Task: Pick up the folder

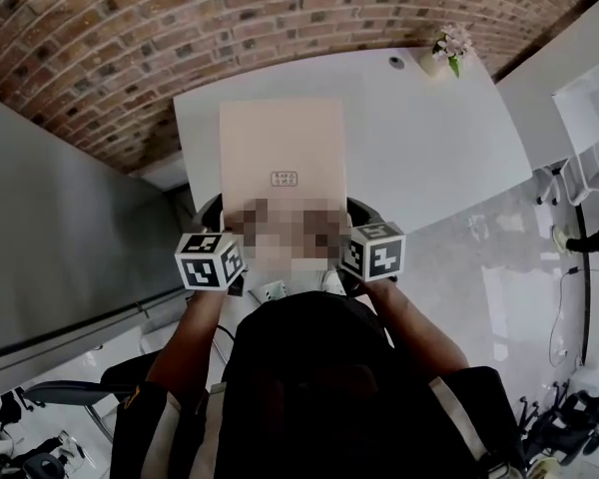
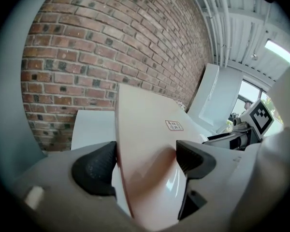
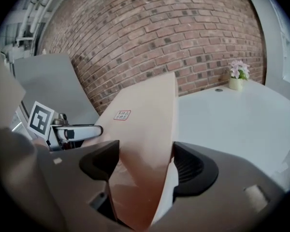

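A pale pink folder (image 1: 283,158) with a small red stamp is held up over the white table (image 1: 429,138), its near edge toward me. My left gripper (image 1: 212,259) grips its near left corner and my right gripper (image 1: 373,250) its near right corner. In the left gripper view the folder (image 2: 150,129) runs between the two dark pads (image 2: 94,168), and the left gripper (image 2: 146,161) is shut on it. In the right gripper view the folder (image 3: 145,124) bends between the pads (image 3: 195,168), with the right gripper (image 3: 145,163) shut on it too.
A small pot of pink flowers (image 1: 451,48) stands at the table's far right corner, near a round hole (image 1: 395,61). A brick wall (image 1: 180,28) runs behind the table. A grey panel (image 1: 60,238) stands to the left.
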Action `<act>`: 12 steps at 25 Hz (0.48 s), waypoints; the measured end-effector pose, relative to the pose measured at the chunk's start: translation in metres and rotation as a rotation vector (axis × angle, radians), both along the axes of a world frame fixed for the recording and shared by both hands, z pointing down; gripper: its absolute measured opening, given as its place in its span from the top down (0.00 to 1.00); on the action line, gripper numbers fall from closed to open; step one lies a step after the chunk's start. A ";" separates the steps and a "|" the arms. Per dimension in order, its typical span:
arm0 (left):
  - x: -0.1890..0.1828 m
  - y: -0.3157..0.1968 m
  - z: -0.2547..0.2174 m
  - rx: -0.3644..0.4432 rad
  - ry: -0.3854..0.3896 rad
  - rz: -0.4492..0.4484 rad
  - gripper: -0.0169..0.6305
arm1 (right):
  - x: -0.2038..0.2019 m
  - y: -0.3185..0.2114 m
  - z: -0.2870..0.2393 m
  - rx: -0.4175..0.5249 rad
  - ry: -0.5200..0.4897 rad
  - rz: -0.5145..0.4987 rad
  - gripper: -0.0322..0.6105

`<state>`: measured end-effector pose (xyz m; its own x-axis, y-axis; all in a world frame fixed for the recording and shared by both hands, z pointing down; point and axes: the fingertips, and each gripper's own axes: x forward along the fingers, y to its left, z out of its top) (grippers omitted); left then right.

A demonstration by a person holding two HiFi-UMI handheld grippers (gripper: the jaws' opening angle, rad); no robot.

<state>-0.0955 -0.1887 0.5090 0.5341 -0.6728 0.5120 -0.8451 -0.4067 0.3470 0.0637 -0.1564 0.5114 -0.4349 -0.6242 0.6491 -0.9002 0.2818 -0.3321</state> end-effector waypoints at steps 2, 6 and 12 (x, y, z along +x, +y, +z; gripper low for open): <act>0.006 -0.006 -0.024 0.056 0.011 -0.006 0.38 | 0.004 -0.005 -0.023 0.062 -0.008 0.001 0.40; 0.018 -0.012 -0.078 0.192 0.020 -0.003 0.38 | 0.016 -0.010 -0.070 0.175 -0.018 0.012 0.40; 0.030 -0.010 -0.155 0.392 0.033 -0.005 0.38 | 0.027 -0.007 -0.133 0.336 -0.039 0.020 0.40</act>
<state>-0.0660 -0.1989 0.3544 0.5418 -0.8168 0.1982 -0.8386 -0.5094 0.1932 0.0906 -0.1629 0.3779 -0.4407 -0.8093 0.3884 -0.8951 0.3635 -0.2581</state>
